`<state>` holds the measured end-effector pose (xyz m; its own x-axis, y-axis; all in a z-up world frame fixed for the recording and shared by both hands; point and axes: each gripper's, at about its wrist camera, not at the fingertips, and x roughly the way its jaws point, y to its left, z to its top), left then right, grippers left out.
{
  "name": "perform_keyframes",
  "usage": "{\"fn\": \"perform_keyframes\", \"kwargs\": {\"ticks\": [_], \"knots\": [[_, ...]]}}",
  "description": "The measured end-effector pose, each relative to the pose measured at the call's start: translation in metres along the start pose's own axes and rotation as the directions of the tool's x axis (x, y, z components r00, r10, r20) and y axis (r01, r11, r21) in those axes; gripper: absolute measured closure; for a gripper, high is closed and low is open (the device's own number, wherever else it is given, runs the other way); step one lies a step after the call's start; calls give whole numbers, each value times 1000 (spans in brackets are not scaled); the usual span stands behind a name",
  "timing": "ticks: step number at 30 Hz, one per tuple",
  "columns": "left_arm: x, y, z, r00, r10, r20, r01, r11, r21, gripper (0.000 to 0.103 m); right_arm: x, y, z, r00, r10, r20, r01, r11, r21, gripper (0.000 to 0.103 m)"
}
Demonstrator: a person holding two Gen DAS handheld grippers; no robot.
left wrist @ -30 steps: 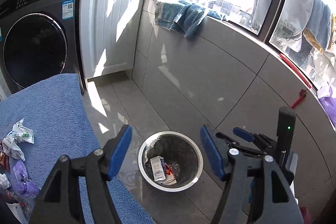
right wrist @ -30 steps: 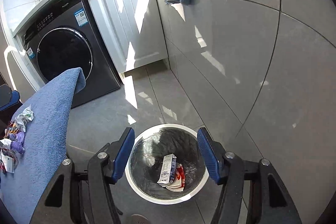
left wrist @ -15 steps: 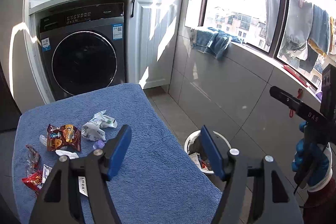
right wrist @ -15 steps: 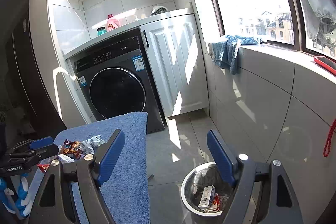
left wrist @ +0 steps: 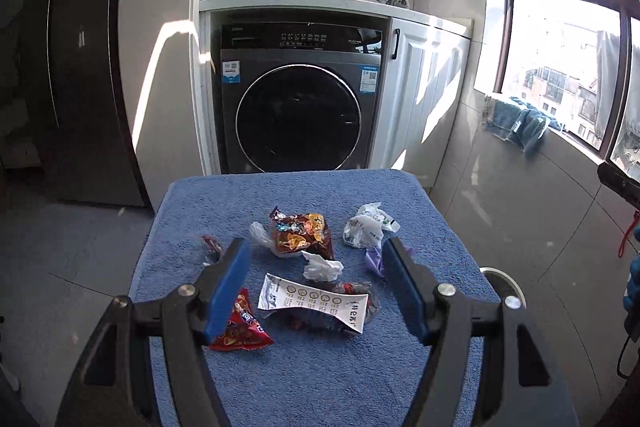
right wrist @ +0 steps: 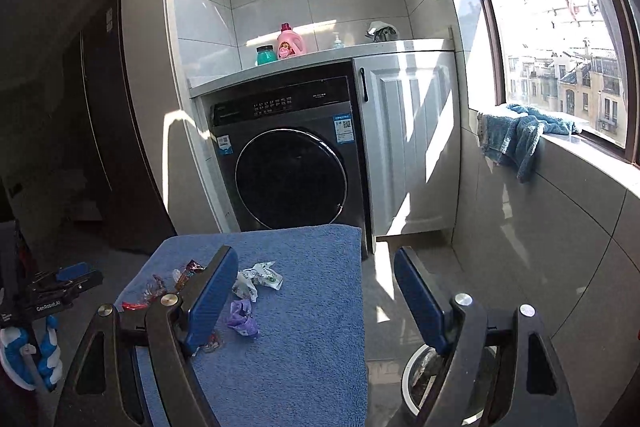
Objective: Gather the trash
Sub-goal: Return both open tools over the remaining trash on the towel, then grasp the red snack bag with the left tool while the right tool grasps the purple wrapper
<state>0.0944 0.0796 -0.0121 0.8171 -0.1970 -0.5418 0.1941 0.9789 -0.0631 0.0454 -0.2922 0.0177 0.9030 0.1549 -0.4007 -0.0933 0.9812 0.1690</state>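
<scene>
Crumpled wrappers (left wrist: 316, 267) lie scattered on the blue-towelled surface (left wrist: 320, 367). The left gripper (left wrist: 316, 287) hovers just above them, angled downward, jaws wide and empty. The right gripper (right wrist: 316, 299), also wide and empty, hangs level beside the surface, over the bin (right wrist: 416, 375) on the floor.

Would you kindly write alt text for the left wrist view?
The open left gripper hovers above scattered snack wrappers on a blue towel. A dark washing machine stands behind, beside a sunlit window.
</scene>
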Motion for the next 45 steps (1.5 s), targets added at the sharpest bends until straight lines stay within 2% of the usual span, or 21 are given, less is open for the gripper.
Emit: {"fn": "perform_keyframes", "kwargs": {"ticks": [6,9,13,16,20,24,26,30,31,34,38,40,42,45], "knots": [[22,62,-18,994,89,-63,-96,990,-108,36,51,22,-9,995,49,-85,-51,999,-18,24],[44,81,-29,988,100,-120,-118,982,-151,36,82,29,-18,988,66,-143,-69,997,-21,24],[80,89,-44,978,82,-191,-115,979,-168,37,126,38,-31,970,93,-226,-101,995,-25,24],[104,89,-54,971,68,-230,-110,979,-174,37,156,45,-42,952,115,-282,-129,991,-31,24],[128,91,-67,958,64,-280,-116,978,-174,54,192,54,-57,926,144,-349,-161,987,-22,24],[139,97,-81,948,47,-316,-113,974,-195,62,222,61,-72,899,168,-405,-190,982,-16,26],[139,97,-85,950,25,-311,-90,976,-198,64,234,64,-83,881,184,-435,-208,978,-7,28],[132,90,-89,951,39,-306,-93,982,-163,71,254,68,-104,846,209,-490,-231,973,18,32],[130,90,-89,952,38,-303,-92,982,-167,76,257,66,-109,835,220,-504,-236,971,33,33],[123,89,-90,957,21,-291,-80,978,-193,80,263,66,-119,812,259,-523,-261,963,73,34],[113,85,-89,961,11,-276,-71,975,-210,82,264,75,-127,793,278,-541,-286,955,72,45],[106,83,-89,964,20,-267,-77,976,-204,82,263,79,-129,794,273,-543,-289,956,58,49],[97,85,-89,966,21,-256,-77,974,-213,82,263,79,-130,788,291,-543,-299,951,75,68],[82,86,-84,971,26,-236,-79,973,-218,83,252,79,-125,803,286,-522,-295,953,68,71]]}}
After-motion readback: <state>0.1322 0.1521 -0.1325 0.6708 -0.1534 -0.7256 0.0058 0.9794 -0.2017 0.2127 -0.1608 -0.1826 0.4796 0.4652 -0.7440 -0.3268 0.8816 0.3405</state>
